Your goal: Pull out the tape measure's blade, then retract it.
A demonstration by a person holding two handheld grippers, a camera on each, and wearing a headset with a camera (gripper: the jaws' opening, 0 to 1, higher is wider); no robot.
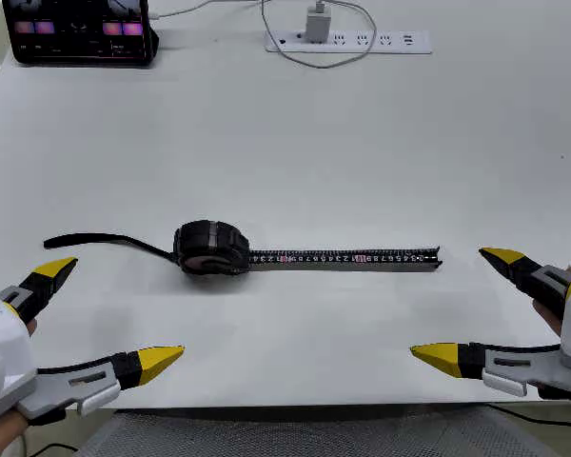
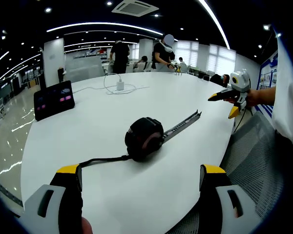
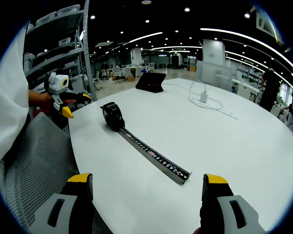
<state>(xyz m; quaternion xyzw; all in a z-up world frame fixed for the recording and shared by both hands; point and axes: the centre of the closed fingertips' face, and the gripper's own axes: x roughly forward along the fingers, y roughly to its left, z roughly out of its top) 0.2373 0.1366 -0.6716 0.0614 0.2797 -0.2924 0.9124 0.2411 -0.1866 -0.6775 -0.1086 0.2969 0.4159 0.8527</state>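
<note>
Black round tape measure [image 1: 210, 248], blade [image 1: 347, 258] extended, lies near the table's [image 1: 362, 143] front edge; left claw [image 1: 126, 307] and right claw [image 1: 448, 302] gape apart, poised to retract.

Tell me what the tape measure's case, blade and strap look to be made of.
Case: black and matte, probably plastic or rubber-coated, judging by its dull, unshiny shell. Blade: thin, flat dark strip with pale printed numerals, likely coated steel, though the look leaves it open. Strap: black, limp and curving where it lies, so probably fabric or soft rubber.
</note>
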